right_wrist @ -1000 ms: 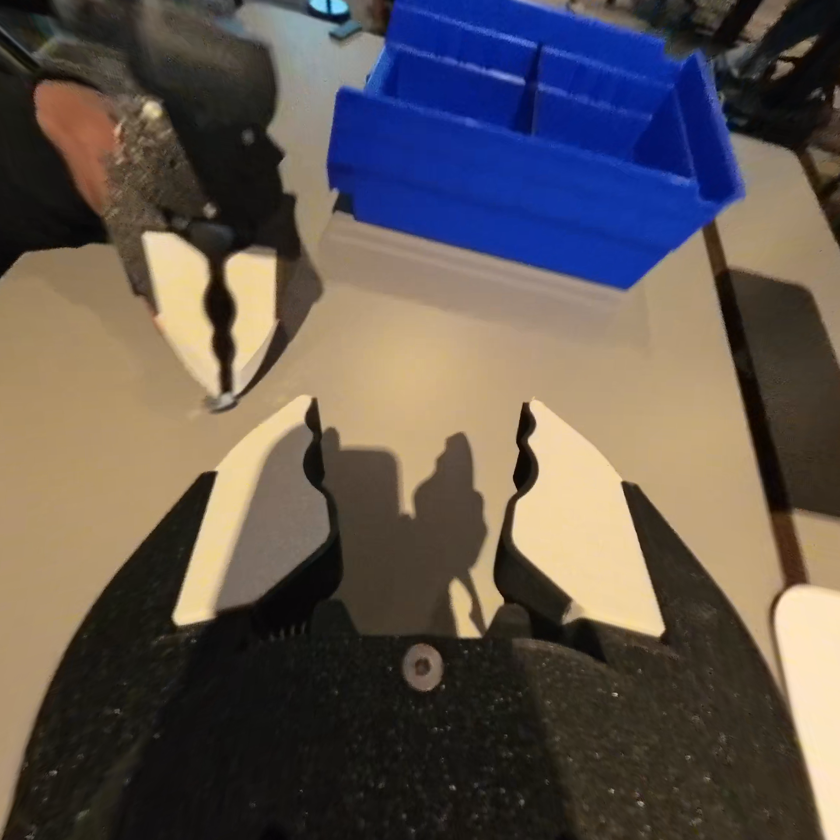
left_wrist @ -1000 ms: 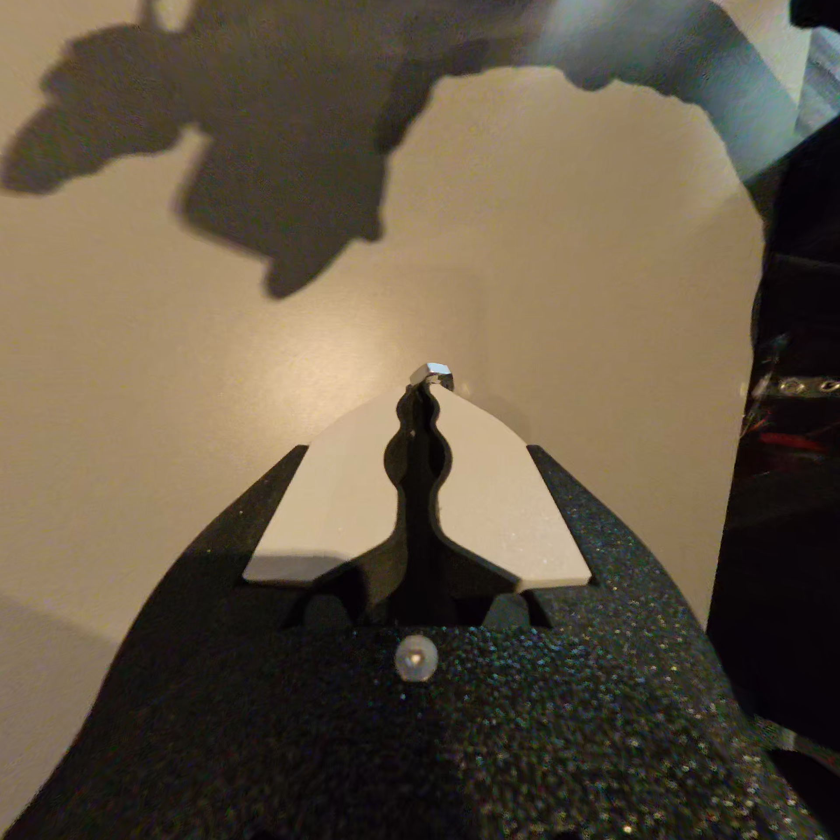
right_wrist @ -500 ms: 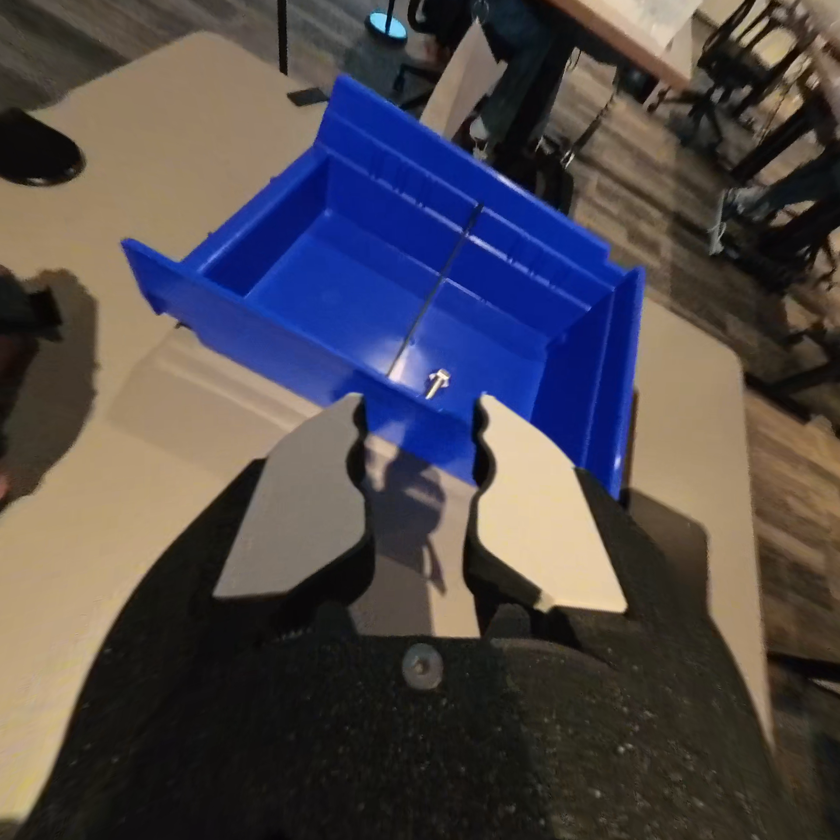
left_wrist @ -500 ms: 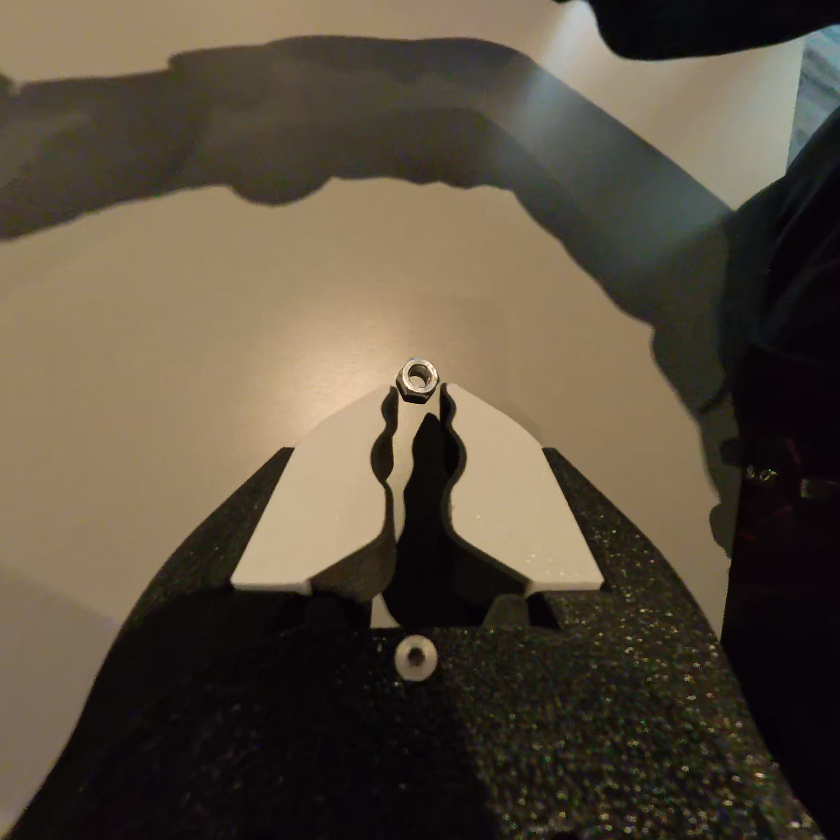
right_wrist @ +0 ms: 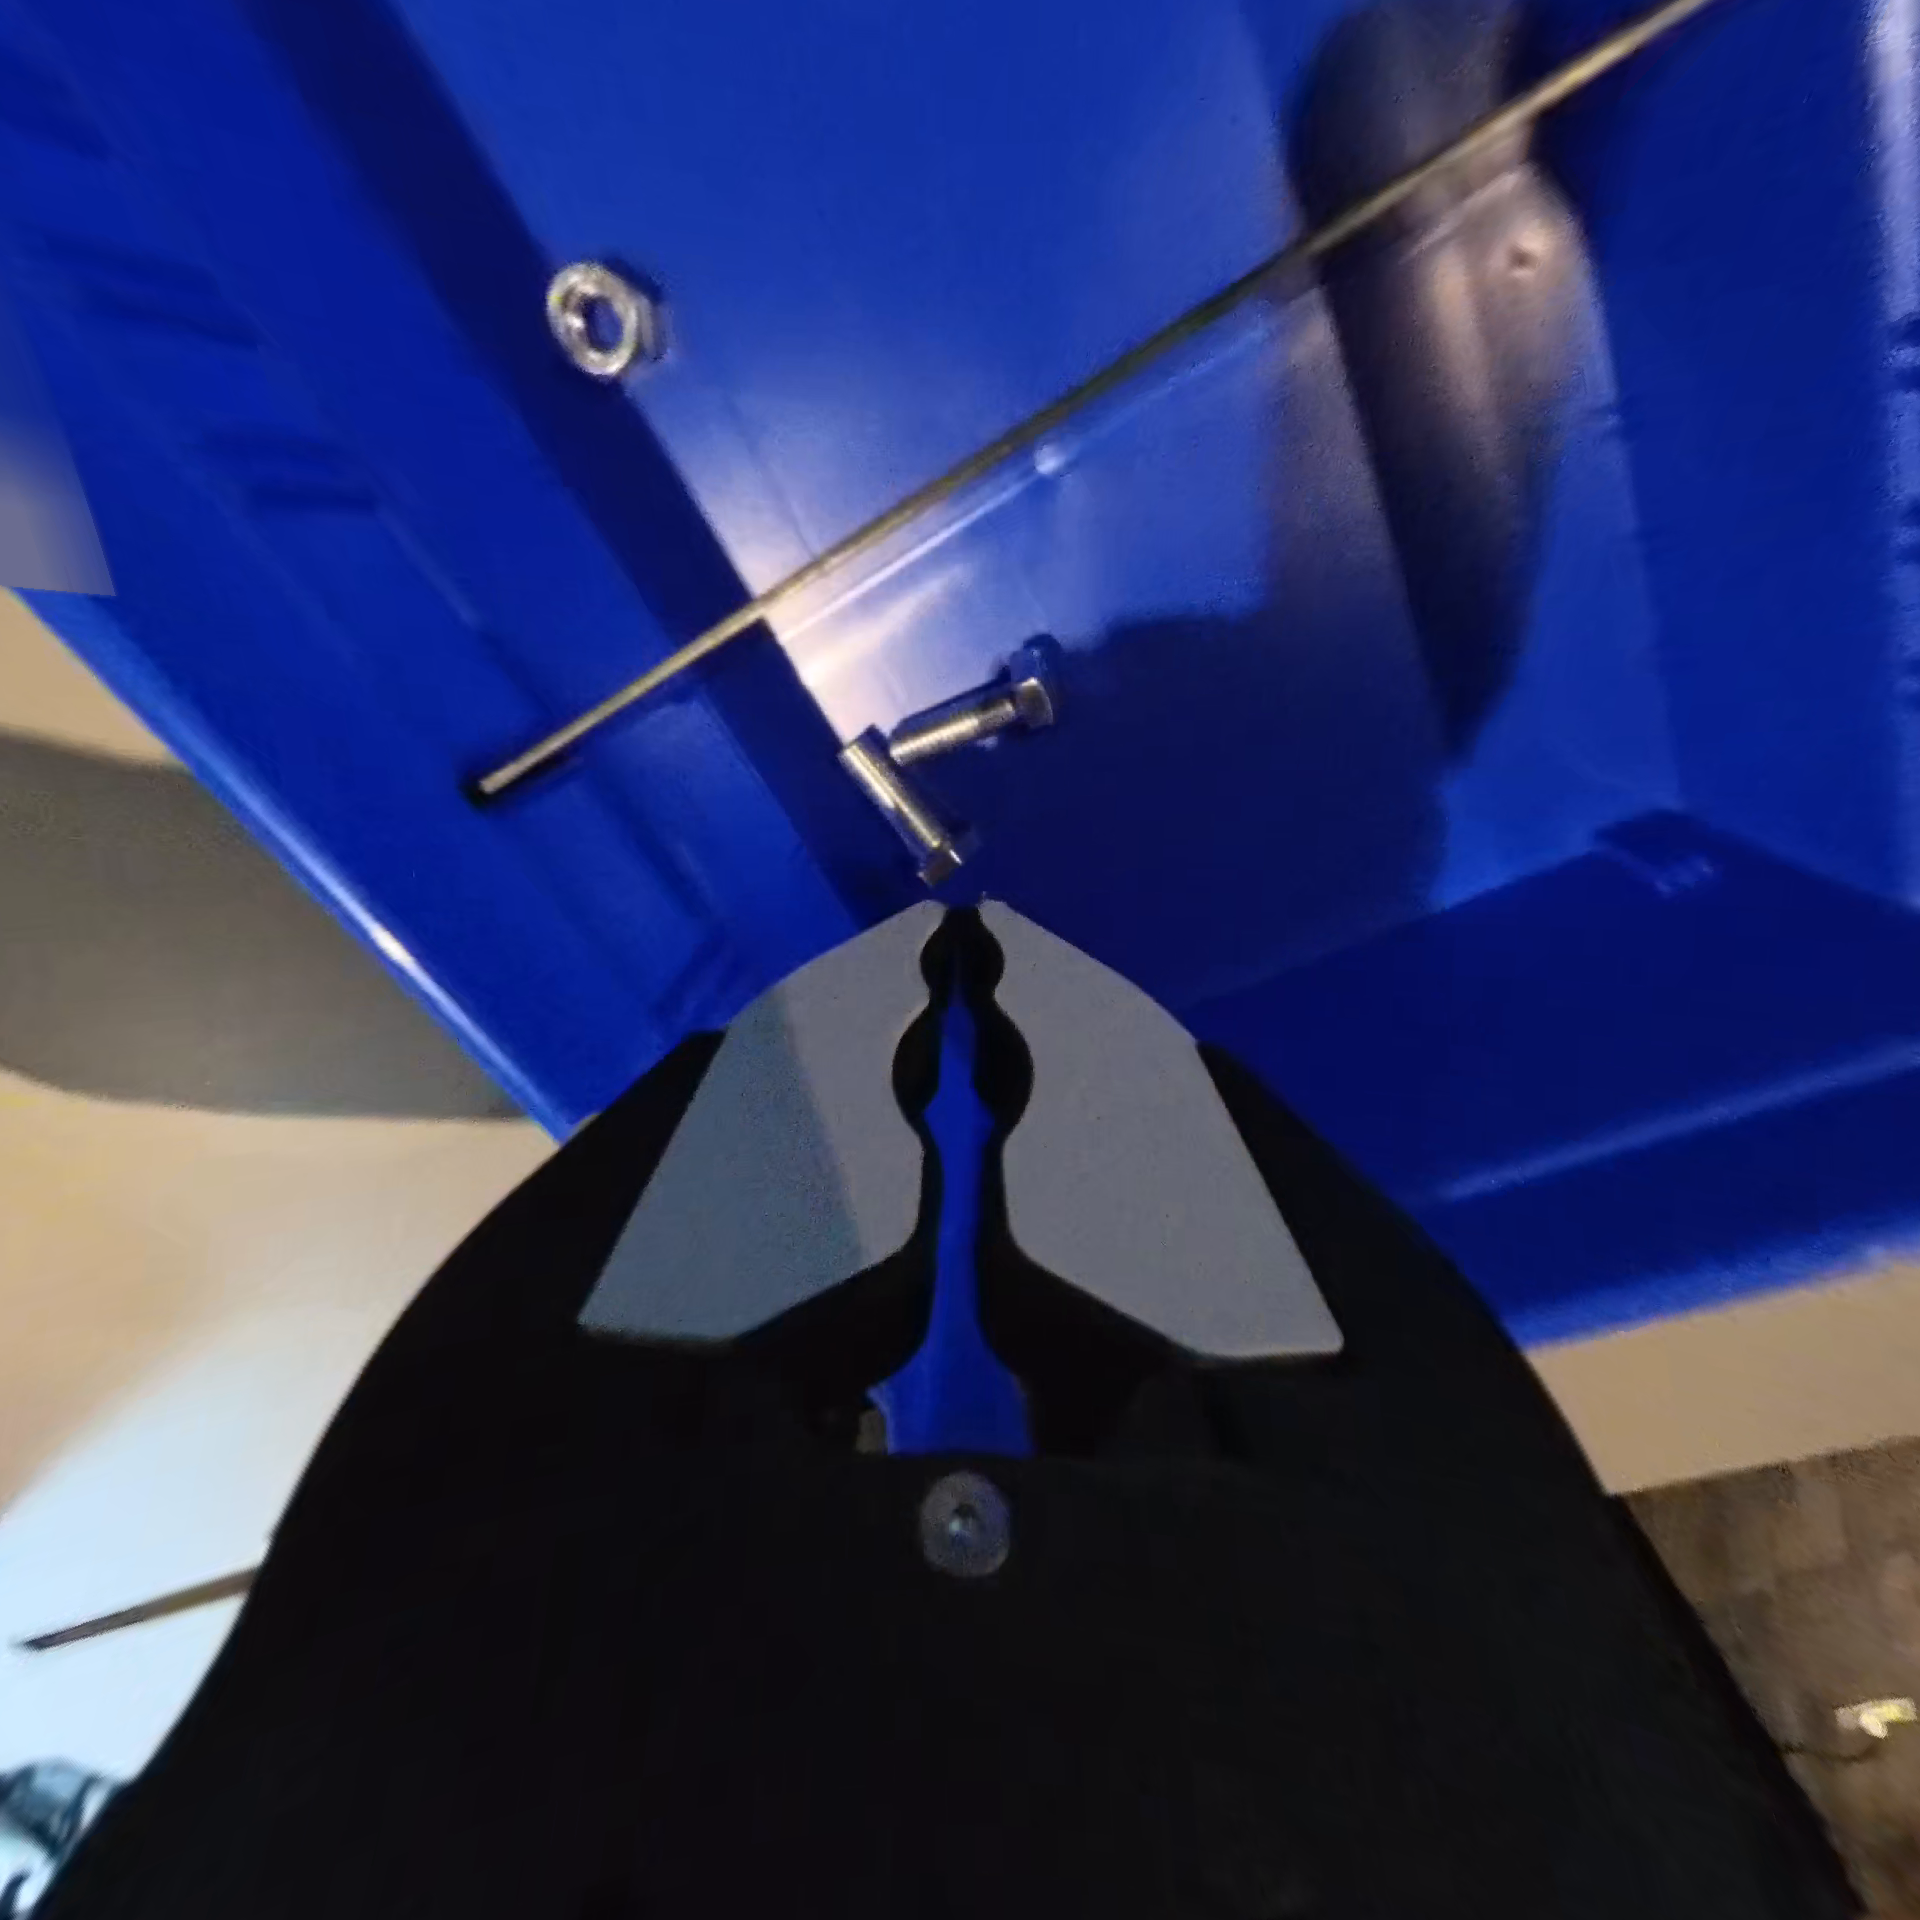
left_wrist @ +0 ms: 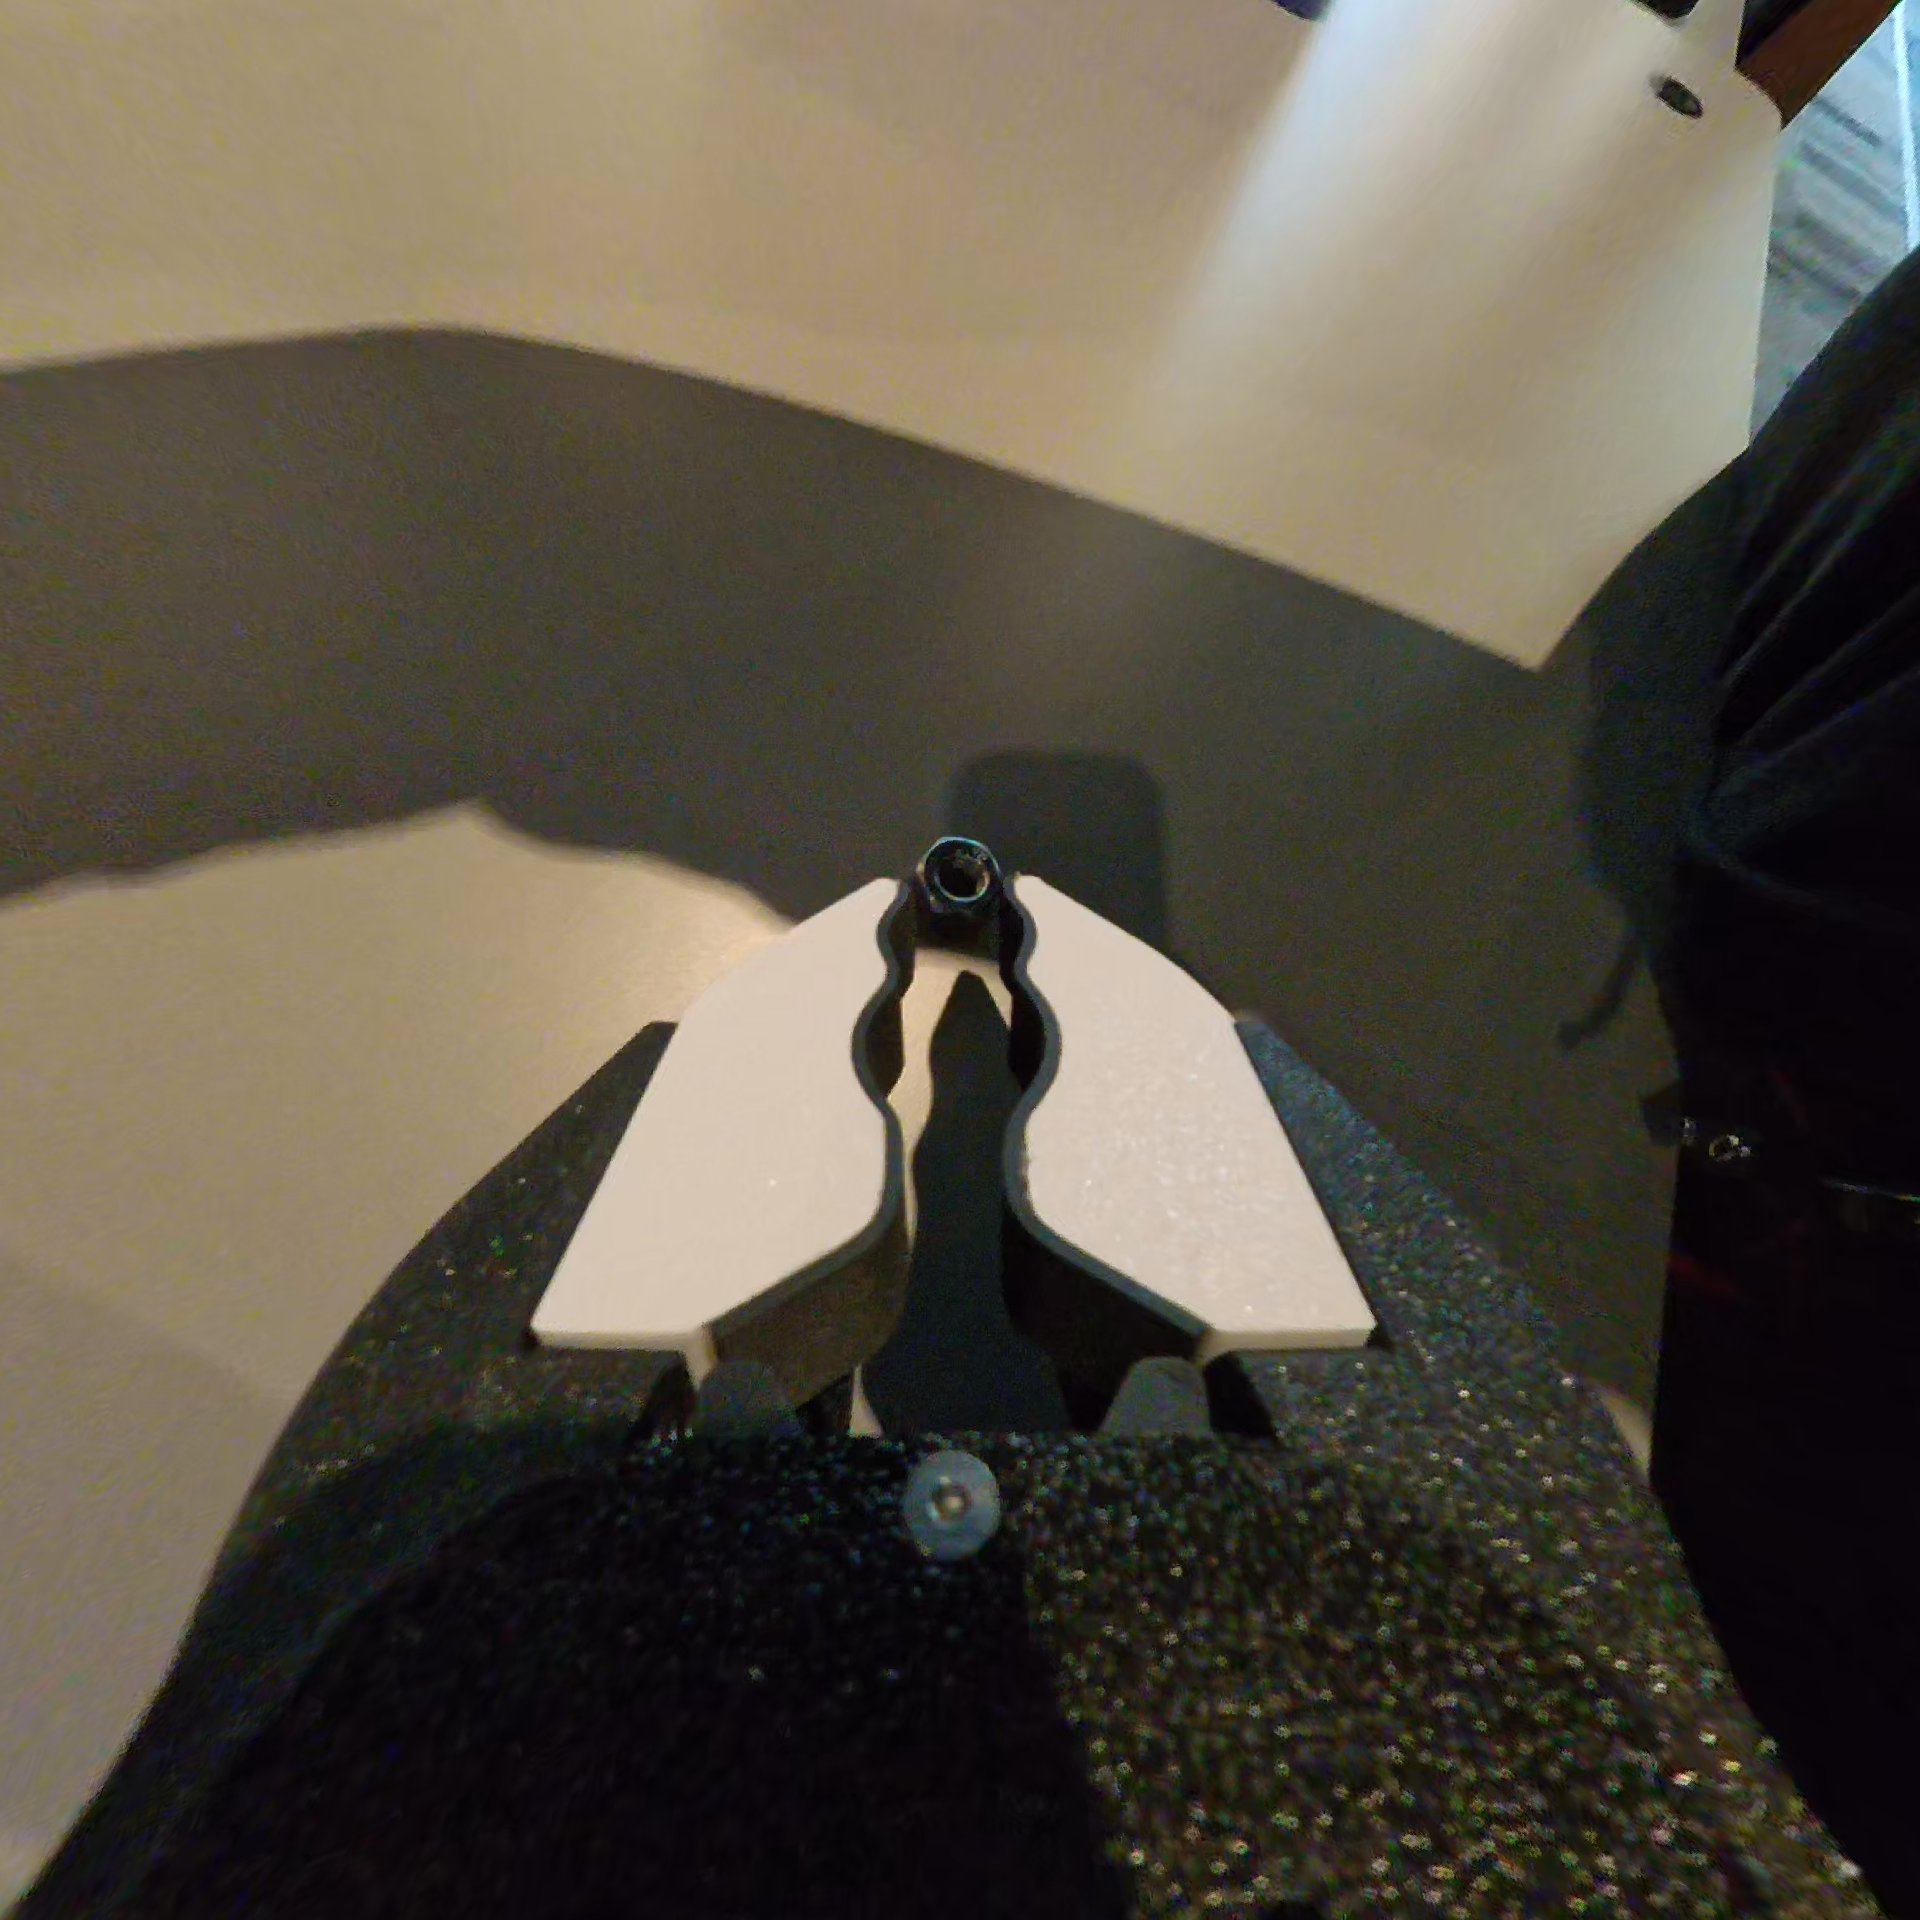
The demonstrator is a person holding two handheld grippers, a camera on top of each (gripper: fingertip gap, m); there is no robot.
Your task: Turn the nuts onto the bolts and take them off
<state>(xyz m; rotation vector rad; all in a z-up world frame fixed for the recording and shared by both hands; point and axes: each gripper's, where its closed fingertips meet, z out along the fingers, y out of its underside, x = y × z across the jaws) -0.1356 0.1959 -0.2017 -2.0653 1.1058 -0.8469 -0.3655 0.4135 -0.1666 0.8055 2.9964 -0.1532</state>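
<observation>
While the left gripper (left_wrist: 958, 902) pinches a nut (left_wrist: 958, 885), the right gripper (right_wrist: 961, 909), tips together and empty, nears a bolt (right_wrist: 912, 810) at twelve o'clock inside the blue bin (right_wrist: 1558, 1091).

Warm, dim indoor light colours both views. In the left wrist view we see a broad dark shadow band crossing the beige table (left_wrist: 312, 1039), with a brighter cool patch at top right; the nut (left_wrist: 958, 885) sits in shade, nearly black, while the left gripper (left_wrist: 956, 914) stays sharp. In the right wrist view we see motion blur smearing the blue bin (right_wrist: 1558, 1091), glare streaking its floor, and wide-angle bending at the edges.
</observation>
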